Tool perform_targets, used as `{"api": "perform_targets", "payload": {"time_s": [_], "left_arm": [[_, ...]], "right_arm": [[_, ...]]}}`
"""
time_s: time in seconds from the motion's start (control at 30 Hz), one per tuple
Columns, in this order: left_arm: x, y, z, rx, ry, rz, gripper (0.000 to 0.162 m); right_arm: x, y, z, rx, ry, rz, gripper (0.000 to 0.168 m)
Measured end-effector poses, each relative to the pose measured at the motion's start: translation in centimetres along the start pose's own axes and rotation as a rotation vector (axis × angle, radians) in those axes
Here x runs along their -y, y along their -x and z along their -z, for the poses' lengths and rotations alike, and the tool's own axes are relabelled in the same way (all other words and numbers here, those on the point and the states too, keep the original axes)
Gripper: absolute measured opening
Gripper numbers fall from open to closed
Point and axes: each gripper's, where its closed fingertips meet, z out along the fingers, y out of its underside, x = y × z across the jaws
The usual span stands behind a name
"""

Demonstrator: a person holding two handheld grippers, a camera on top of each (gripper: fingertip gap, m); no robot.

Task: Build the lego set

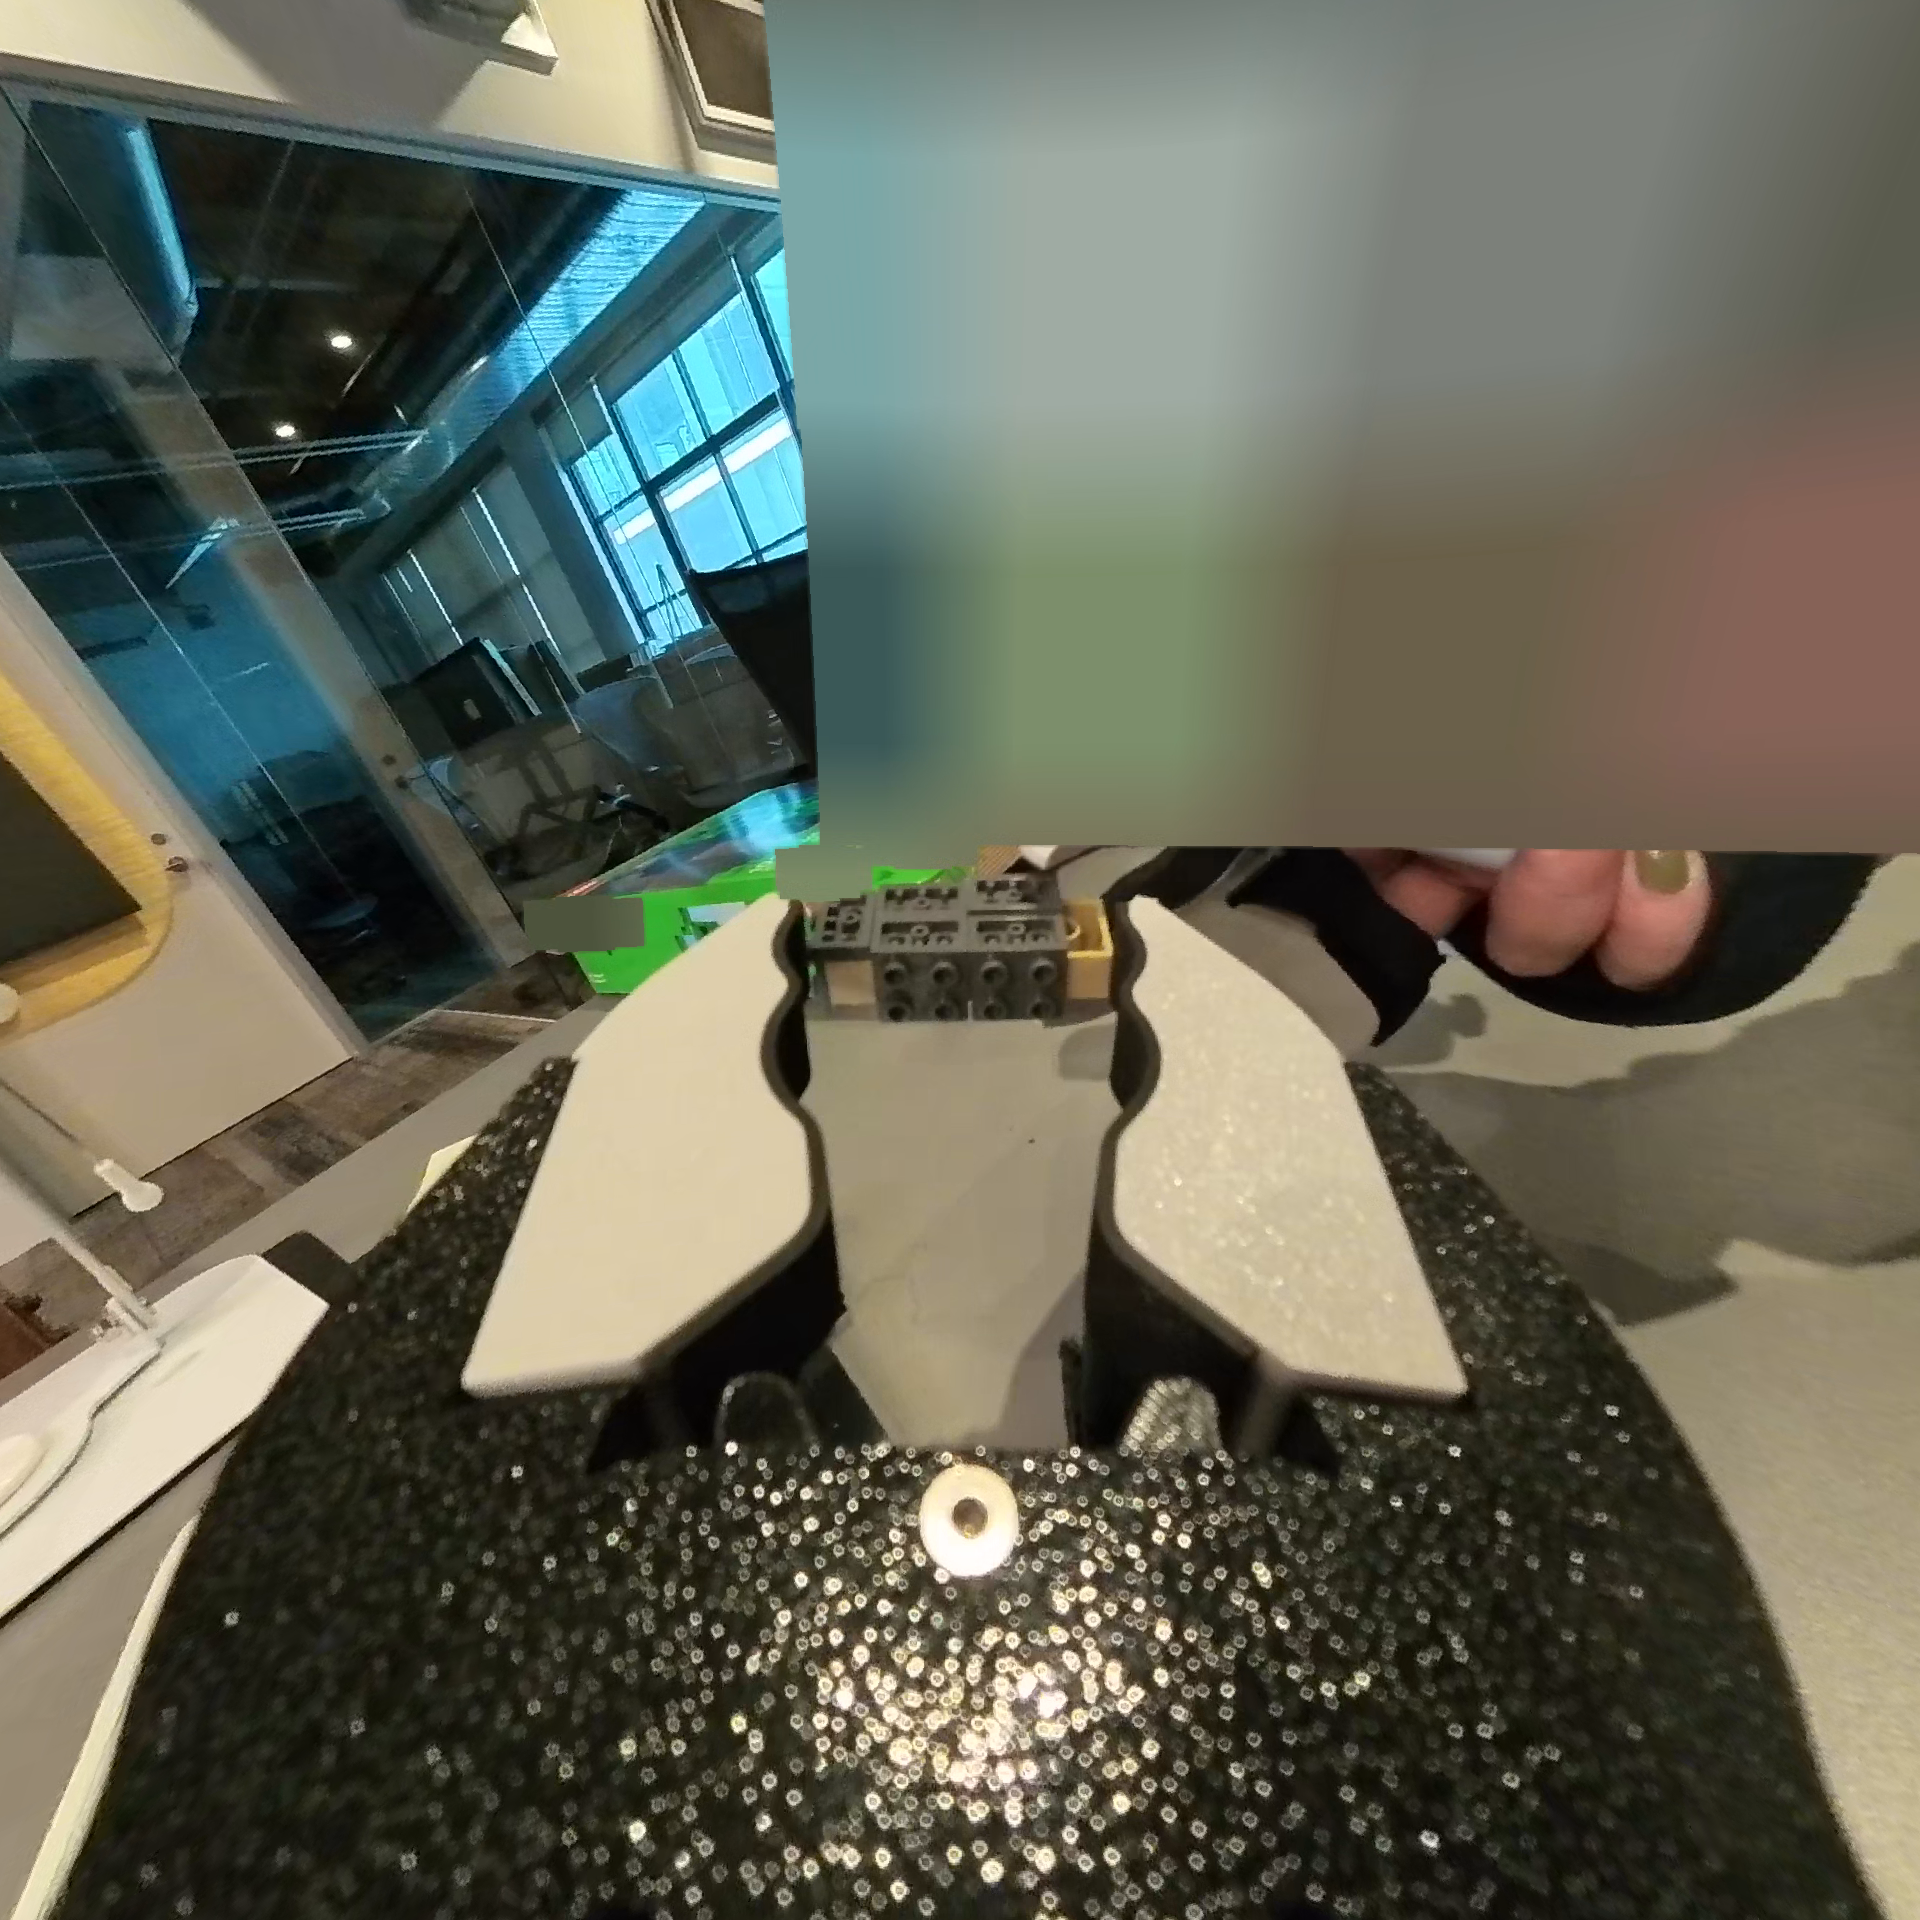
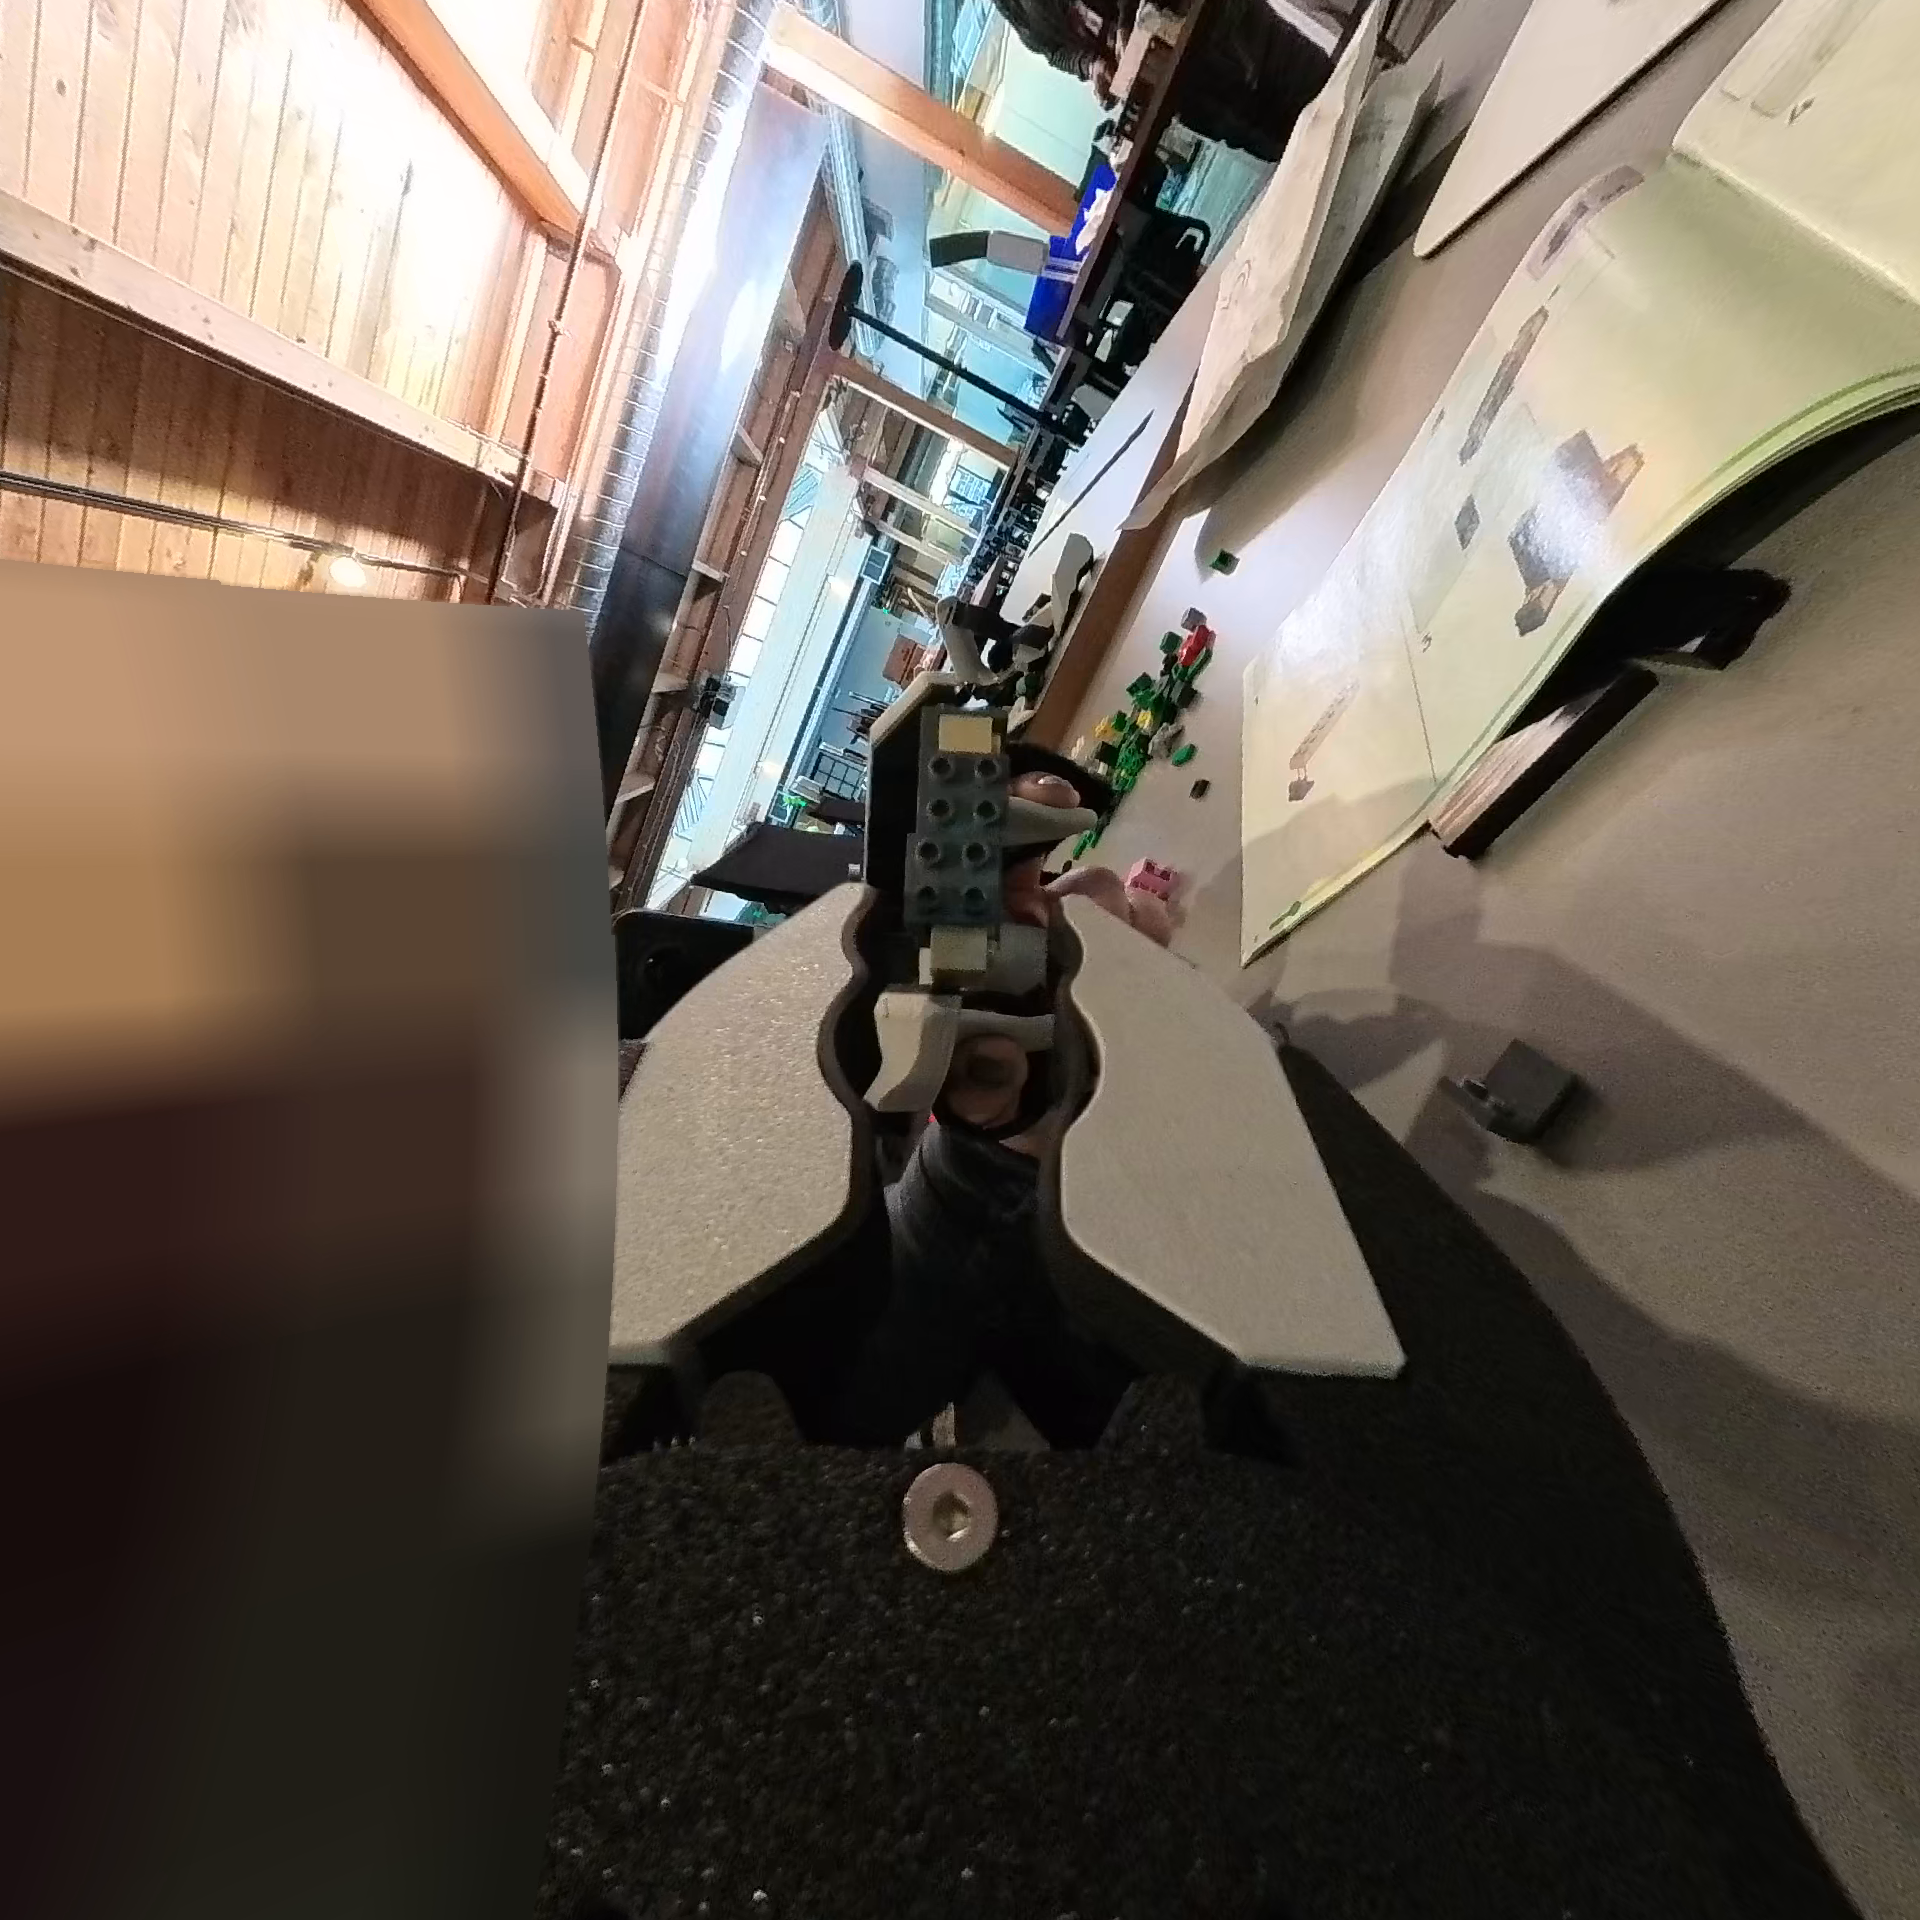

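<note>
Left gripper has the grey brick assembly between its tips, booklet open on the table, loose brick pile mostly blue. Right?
One thing is off: the loose brick pile is mostly green, not blue, as the right wrist view shows. The rest holds: the grey brick assembly sits between the tips of the left gripper, and the booklet lies open on the table.

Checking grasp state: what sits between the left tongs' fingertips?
The left wrist view shows the grey lego build between the left tongs fingertips, a tan piece by the right finger. Contact is unclear.
</note>
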Motion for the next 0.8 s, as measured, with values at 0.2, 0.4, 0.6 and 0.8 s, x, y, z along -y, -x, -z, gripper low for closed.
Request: {"api": "perform_targets", "payload": {"time_s": [0.2,0.4,0.6,0.8], "left_arm": [[-0.1,0.9,0.2,0.023,0.004,0.09,0.055],[0.3,1.1,0.1,-0.087,-0.028,0.473,0.056],[0.1,0.5,0.0,-0.218,-0.043,0.714,0.056],[-0.4,-0.2,-0.3,-0.267,-0.026,0.763,0.056]], "right_arm": [[1.8,0.9,1.7,0.025,-0.099,0.111,0.039],[2.2,4.3,2.8,-0.067,0.008,0.832,0.037],[0.7,4.7,1.7,-0.265,0.337,1.61,0.034],[-0.1,1.9,0.9,-0.38,0.632,1.935,0.033]]}}
